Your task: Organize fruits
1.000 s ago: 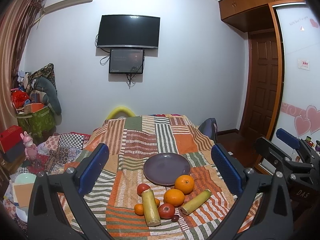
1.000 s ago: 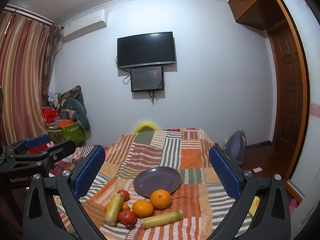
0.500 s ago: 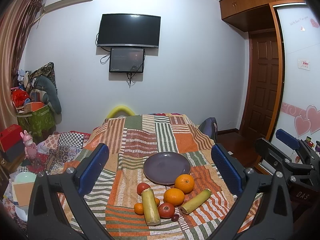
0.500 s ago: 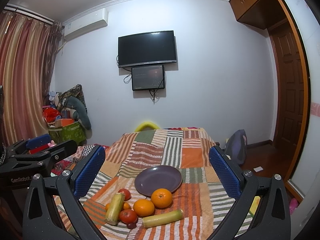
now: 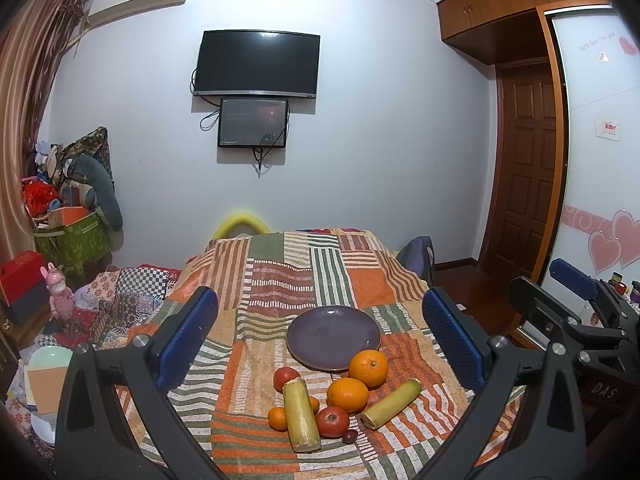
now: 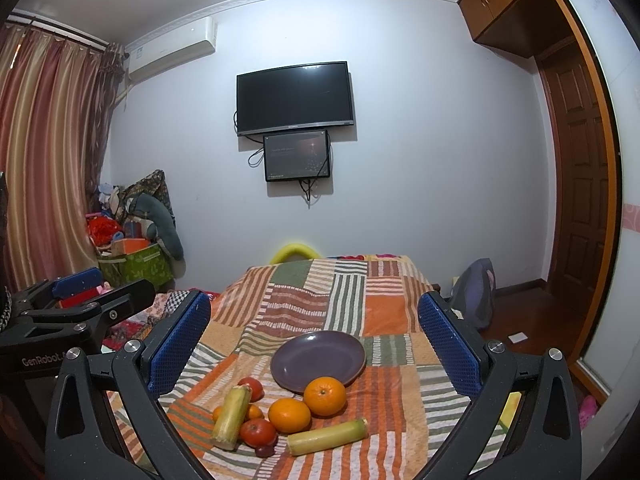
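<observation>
almost nothing has moved since the earlier frames: your two grippers have held nearly the same pose and the fruit lies where it lay. the fruit sits in a loose cluster on the patchwork cloth [image 5: 280, 280] at the near side of the purple plate [image 5: 333, 338], which has nothing on it. one orange [image 5: 368, 368] touches the plate's near rim, a second orange [image 5: 347, 395] lies just in front of it, touching it. one tomato [image 5: 285, 377] sits at the plate's near-left edge and another tomato [image 5: 332, 421] lies closest to you, with a small dark fruit [image 5: 350, 435] just beside it. a cane piece [image 5: 301, 415] lies end-on toward you over two small tangerines [image 5: 277, 418], and a second cane piece [image 5: 391, 403] lies slanted to the right of the oranges. your left gripper [image 5: 320, 344] hovers above the cluster with its jaws spread wide and nothing between them; your right gripper [image 6: 314, 344] hangs the same way, jaws spread wide, holding nothing, and each shows at the edge of the other's view. beyond the cloth, a television [image 5: 256, 64] hangs on the far wall with a smaller screen [image 5: 253, 123] under it, a wooden door [image 5: 524, 172] stands to the right, and a curtain [image 6: 44, 152] hangs on the left.
</observation>
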Demonstrator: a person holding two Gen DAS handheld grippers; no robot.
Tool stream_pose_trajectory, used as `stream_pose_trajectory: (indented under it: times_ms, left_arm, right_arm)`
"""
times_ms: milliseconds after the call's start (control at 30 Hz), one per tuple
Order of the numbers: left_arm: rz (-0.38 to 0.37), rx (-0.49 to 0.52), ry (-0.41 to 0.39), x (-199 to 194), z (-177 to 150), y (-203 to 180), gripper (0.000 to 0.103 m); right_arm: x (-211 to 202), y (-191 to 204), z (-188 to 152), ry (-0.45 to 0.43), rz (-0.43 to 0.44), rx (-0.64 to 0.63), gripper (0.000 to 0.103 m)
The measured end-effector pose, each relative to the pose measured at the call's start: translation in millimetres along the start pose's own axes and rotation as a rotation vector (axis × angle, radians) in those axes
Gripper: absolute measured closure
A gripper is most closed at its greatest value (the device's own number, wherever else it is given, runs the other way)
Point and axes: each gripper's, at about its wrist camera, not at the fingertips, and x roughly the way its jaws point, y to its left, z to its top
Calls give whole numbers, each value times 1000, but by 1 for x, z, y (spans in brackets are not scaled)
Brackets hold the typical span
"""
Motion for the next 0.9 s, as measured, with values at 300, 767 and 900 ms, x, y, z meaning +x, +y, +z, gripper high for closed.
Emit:
stream_pose_trajectory:
  times_ms: [300,767,900]
  left_arm:
    - [14,20,-12,0,-1,-4,0]
    - [-3,0,133,44,-15,5,24]
    - [-9,-1,199,66,-25,9,24]
  right_arm:
    - [1,-1,-2,-5,-13,-12,0]
    - [26,-15,-17,91,41,-30,21]
    - [42,-22,-25,146,49,-39,22]
